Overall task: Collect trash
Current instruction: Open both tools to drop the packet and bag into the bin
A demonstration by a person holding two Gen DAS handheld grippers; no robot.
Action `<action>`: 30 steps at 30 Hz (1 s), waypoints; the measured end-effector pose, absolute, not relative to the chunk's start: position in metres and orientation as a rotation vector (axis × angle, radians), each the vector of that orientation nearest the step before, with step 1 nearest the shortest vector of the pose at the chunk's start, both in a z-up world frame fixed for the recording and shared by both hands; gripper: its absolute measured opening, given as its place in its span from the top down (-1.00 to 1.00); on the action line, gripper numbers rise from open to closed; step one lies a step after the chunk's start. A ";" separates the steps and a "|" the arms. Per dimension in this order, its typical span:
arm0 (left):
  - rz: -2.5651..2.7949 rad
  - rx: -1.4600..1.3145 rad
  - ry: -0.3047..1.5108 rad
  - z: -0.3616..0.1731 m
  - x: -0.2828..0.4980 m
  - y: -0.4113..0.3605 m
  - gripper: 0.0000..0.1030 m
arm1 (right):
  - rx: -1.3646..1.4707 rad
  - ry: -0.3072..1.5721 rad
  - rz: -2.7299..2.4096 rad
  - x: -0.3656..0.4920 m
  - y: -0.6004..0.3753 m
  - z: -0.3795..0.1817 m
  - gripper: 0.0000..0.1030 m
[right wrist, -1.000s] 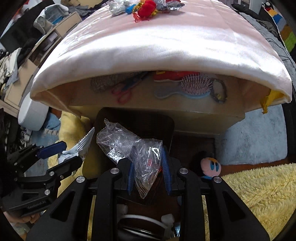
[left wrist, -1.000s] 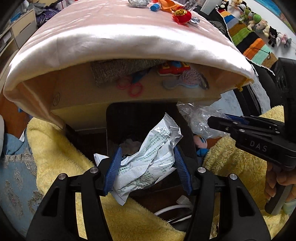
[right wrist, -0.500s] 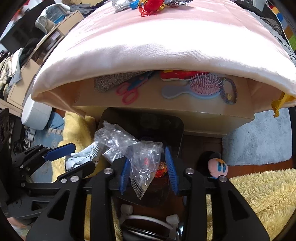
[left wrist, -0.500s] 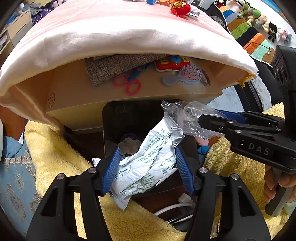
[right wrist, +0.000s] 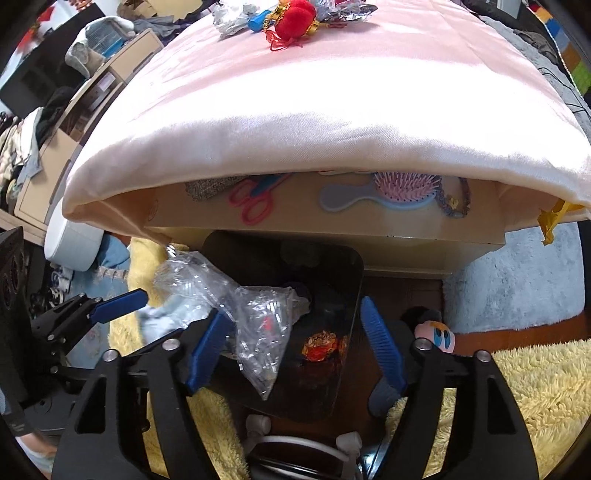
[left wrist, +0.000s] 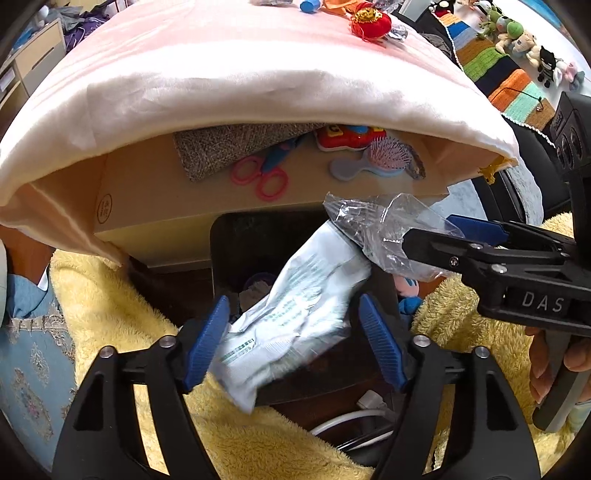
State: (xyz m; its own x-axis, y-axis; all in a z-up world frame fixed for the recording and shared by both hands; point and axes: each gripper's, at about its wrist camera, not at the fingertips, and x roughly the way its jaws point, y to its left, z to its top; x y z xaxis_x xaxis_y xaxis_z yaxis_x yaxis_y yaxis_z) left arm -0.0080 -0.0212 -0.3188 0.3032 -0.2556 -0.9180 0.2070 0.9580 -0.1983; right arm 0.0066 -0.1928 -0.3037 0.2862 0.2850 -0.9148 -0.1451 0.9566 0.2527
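Note:
A black trash bin (left wrist: 236,258) stands on the floor under the table edge; it also shows in the right wrist view (right wrist: 332,280). My left gripper (left wrist: 291,339) is open over it, and a white printed foil wrapper (left wrist: 295,314) lies loose between its blue pads, blurred. My right gripper (right wrist: 295,339) is open over the bin, and a crumpled clear plastic bag (right wrist: 255,321) hangs against its left pad. That bag also shows in the left wrist view (left wrist: 388,229) at the right gripper's tips. A red-gold wrapper (right wrist: 321,347) lies inside the bin.
A table with a pink cloth (left wrist: 240,74) overhangs the bin; pink scissors (left wrist: 262,177), a hairbrush (left wrist: 384,162) and a red toy (left wrist: 347,136) lie on the shelf below. More wrappers and a red ornament (right wrist: 295,18) sit on top. Yellow fleece (left wrist: 110,302) flanks the bin.
Both grippers have opened wider over the bin. The white wrapper has loosened and is slipping down; the clear bag has come free of the right gripper's grip.

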 end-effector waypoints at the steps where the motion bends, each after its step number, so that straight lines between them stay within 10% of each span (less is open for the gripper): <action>1: -0.304 -0.046 1.224 -0.318 -0.008 -0.021 -0.42 | 0.124 1.253 0.282 0.007 -0.193 -0.304 -0.44; 30: -0.319 0.038 1.151 -0.299 0.000 -0.023 -0.53 | 0.168 1.318 0.421 0.020 -0.192 -0.301 -0.45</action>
